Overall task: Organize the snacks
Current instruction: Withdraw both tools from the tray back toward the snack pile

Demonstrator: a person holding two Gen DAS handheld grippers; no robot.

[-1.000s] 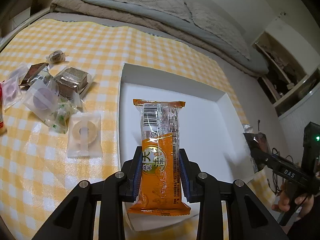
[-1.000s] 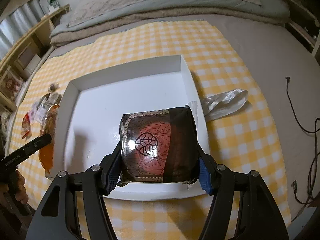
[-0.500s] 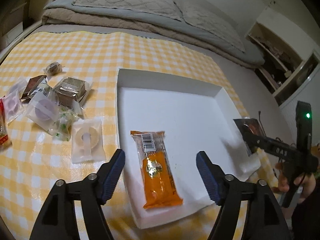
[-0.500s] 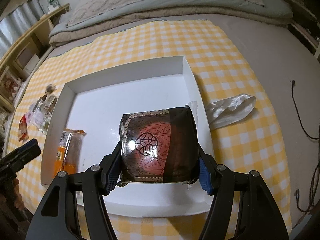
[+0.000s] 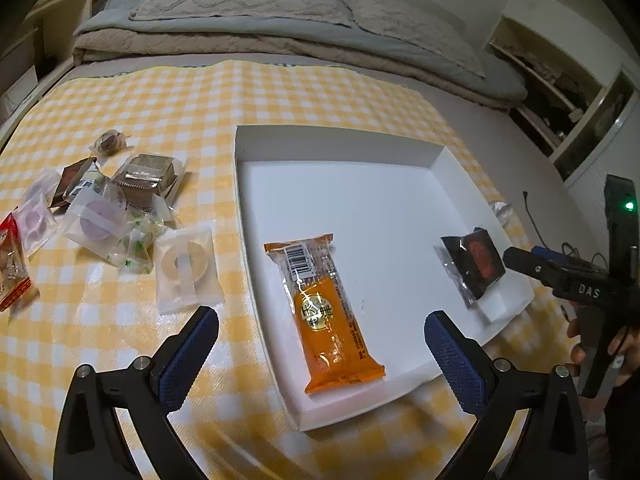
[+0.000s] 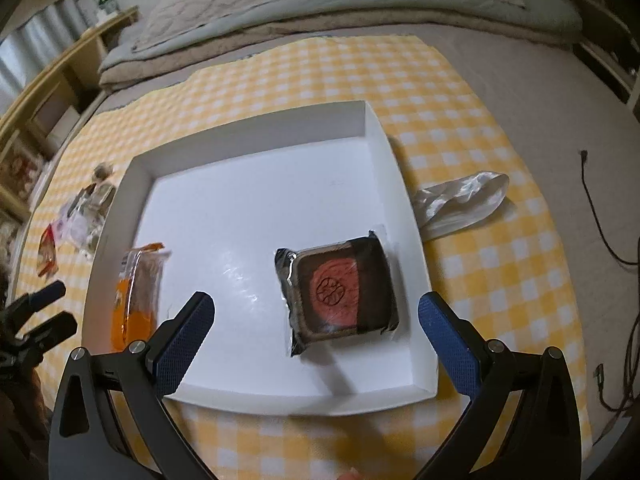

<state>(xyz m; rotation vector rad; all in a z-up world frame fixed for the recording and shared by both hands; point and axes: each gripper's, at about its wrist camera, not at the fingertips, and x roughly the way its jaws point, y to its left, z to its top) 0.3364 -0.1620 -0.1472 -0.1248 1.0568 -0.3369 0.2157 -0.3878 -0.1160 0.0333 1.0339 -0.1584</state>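
On the far left of the yellow checked cloth (image 5: 120,92) lies the pile of loose snacks (image 5: 100,200): a red packet (image 5: 12,264), clear-wrapped round sweets, a brown square cake (image 5: 148,176), and nearest the tray a white ring sweet (image 5: 186,262) in its clear wrapper. The left gripper (image 5: 320,344) hangs above the tray's near-left edge with its tongs spread wide, holding nothing. Just ahead of it the orange bar (image 5: 324,312) lies flat inside the white tray (image 5: 340,140), along its left side. Further right, the dark square cake (image 6: 344,292) rests against the tray's right wall, and the right gripper (image 6: 316,328) stands over it, tongs likewise spread and empty. A crumpled clear bag (image 6: 460,200) lies outside the tray on the right.

Both pieces look set down, so the next pick probably comes from the pile. The ring sweet is closest and apart from the rest; I would close on its wrapper edges squarely, lift it clear of the neighbours, and lay it parallel beside the orange bar
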